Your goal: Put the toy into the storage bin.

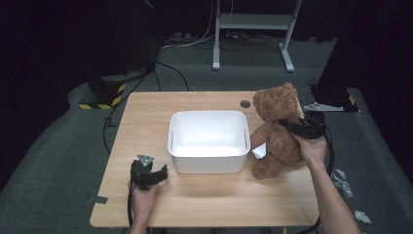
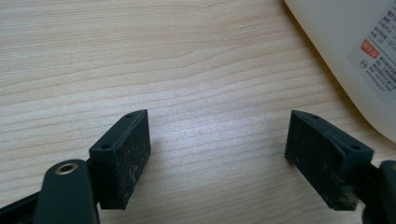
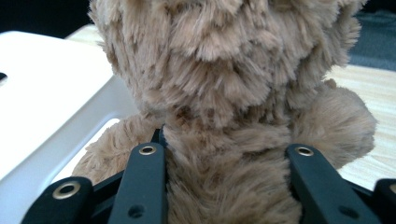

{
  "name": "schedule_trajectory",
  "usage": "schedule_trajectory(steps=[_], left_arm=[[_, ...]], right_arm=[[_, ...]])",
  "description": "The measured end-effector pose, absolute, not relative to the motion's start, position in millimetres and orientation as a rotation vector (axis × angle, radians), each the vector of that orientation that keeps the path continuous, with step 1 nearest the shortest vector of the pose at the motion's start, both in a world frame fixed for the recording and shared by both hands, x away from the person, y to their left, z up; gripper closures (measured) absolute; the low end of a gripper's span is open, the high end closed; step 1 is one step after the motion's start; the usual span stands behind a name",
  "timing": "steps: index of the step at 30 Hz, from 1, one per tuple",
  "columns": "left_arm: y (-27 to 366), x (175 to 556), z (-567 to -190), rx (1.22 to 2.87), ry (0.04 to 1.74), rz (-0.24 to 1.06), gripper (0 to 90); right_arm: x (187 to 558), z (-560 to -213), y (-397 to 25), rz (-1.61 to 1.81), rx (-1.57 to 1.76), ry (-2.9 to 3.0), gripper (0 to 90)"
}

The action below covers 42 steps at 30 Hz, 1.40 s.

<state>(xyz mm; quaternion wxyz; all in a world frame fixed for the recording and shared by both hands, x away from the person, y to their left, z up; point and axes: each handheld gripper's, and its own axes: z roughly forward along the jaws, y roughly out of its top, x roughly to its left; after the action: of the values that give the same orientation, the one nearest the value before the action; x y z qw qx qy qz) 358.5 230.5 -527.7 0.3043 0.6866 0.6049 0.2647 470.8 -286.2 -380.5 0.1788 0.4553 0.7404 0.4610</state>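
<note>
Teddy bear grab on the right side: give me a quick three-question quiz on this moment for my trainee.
1. True or false: the right gripper has its jaws around the teddy bear.
2. Multiple choice: the left gripper is (A) shut on a cloth, (B) open above the bare wooden table, (C) inside the white bin.
3. On which side of the white bin does the teddy bear sit in the high view?

Key:
1. True; the right gripper view shows a jaw pressed into the fur on each side of its body.
2. B.
3. The right side, upright on the table, against the bin's wall.
</note>
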Motion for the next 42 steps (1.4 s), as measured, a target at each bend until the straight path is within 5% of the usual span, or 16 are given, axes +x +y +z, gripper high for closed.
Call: schedule_trajectory(steps=[42], left_arm=[[230.6,358.5,-527.8,1.818,1.601,0.700,22.1]], right_arm=[[422.1,-328.0,-310.2,1.505,1.161,1.947,64.7]])
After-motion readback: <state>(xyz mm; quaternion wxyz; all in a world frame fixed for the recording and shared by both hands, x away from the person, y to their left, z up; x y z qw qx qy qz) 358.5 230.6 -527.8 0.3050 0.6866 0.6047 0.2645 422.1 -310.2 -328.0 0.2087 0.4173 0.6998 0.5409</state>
